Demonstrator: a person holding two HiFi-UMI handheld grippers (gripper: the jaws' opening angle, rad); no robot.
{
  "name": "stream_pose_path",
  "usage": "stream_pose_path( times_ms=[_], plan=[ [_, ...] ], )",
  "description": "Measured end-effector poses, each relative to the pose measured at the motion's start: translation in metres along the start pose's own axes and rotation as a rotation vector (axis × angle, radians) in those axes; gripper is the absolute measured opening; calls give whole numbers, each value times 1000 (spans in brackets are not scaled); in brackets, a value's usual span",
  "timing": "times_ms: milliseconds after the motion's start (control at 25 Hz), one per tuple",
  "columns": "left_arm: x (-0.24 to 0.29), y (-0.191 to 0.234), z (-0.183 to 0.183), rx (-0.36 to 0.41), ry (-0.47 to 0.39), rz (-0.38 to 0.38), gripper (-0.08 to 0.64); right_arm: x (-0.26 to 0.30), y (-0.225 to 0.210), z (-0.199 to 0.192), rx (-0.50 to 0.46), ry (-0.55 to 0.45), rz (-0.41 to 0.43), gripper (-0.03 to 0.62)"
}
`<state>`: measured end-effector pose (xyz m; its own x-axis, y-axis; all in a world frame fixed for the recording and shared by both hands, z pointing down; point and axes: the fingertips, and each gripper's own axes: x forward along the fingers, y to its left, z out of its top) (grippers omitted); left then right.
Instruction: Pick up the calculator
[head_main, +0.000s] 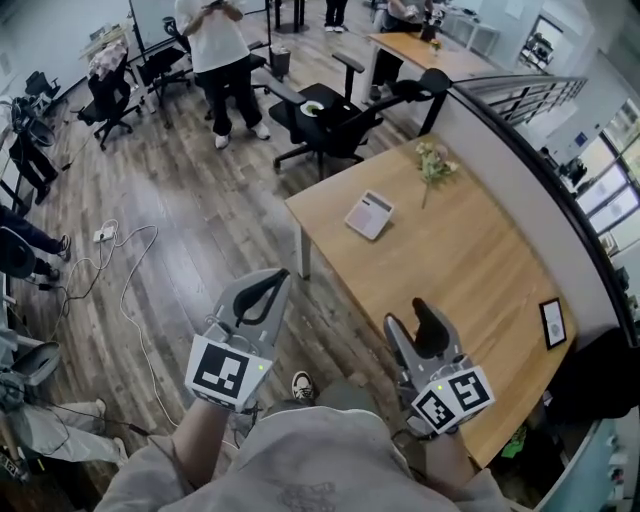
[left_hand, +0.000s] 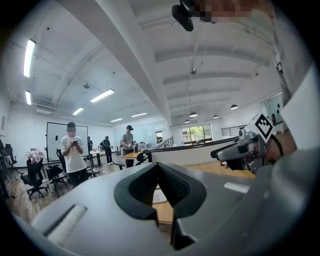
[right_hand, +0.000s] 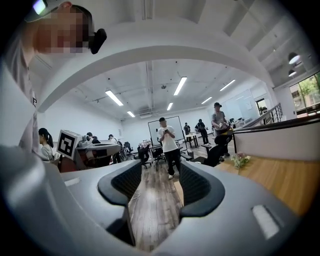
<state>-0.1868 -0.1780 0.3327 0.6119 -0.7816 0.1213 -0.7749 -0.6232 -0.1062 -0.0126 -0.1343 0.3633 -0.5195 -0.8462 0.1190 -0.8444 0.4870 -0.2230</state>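
Observation:
A white calculator (head_main: 369, 214) lies flat on the wooden table (head_main: 470, 260), near its far left corner. In the left gripper view part of the calculator (left_hand: 159, 196) shows through the gap behind the jaw tips. My left gripper (head_main: 278, 275) hangs over the floor, left of the table and short of the calculator; its tips touch, shut on nothing (left_hand: 158, 167). My right gripper (head_main: 410, 318) is over the table's near edge, open and empty (right_hand: 155, 180), pointing along the floor beside the table.
A small bunch of flowers (head_main: 436, 165) lies beyond the calculator. A small dark frame (head_main: 552, 323) sits at the table's right side. A black office chair (head_main: 322, 118) stands past the table's far corner. A person in a white shirt (head_main: 222, 50) stands beyond. Cables (head_main: 125, 275) trail across the floor.

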Motion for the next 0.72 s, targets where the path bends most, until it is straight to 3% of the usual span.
stream_pose_path(
  times_ms=[360,720],
  plan=[
    [43,29,-18,-4,29,-32,2,45,-35,-14,30,50,-30,222],
    [133,51,-22,3,76,-82,2,100,-107,-16,93,85,-66,222]
  ],
)
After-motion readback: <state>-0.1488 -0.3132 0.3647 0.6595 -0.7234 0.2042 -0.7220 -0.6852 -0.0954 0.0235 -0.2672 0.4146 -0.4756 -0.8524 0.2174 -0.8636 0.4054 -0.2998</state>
